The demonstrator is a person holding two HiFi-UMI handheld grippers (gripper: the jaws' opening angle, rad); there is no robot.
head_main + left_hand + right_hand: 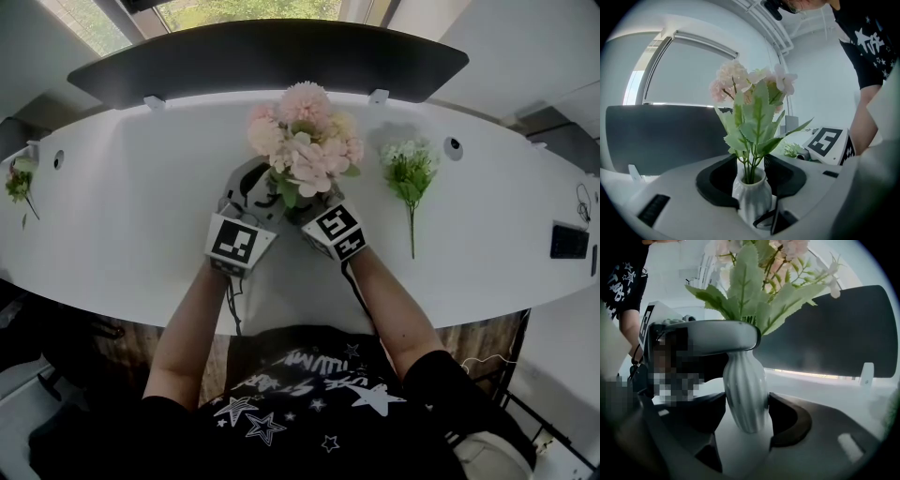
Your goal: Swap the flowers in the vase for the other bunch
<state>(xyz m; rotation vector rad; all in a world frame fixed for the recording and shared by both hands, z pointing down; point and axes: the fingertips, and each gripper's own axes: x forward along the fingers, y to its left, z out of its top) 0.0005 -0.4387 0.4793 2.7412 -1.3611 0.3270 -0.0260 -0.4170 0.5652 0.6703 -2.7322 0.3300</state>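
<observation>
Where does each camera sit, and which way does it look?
Head view: on the head, looking down at the table; both forearms and grippers show.
Left gripper view: on the left gripper, facing the vase; right arm shows.
Right gripper view: on the right gripper, facing the vase; left gripper shows.
Shared: vase and flowers, in all three.

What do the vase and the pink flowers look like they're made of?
The vase: likely glazed ceramic, white and ribbed with a soft sheen; could be plastic. The pink flowers: probably fabric-and-plastic fakes; their leaves look flat, matte and uniformly serrated.
</observation>
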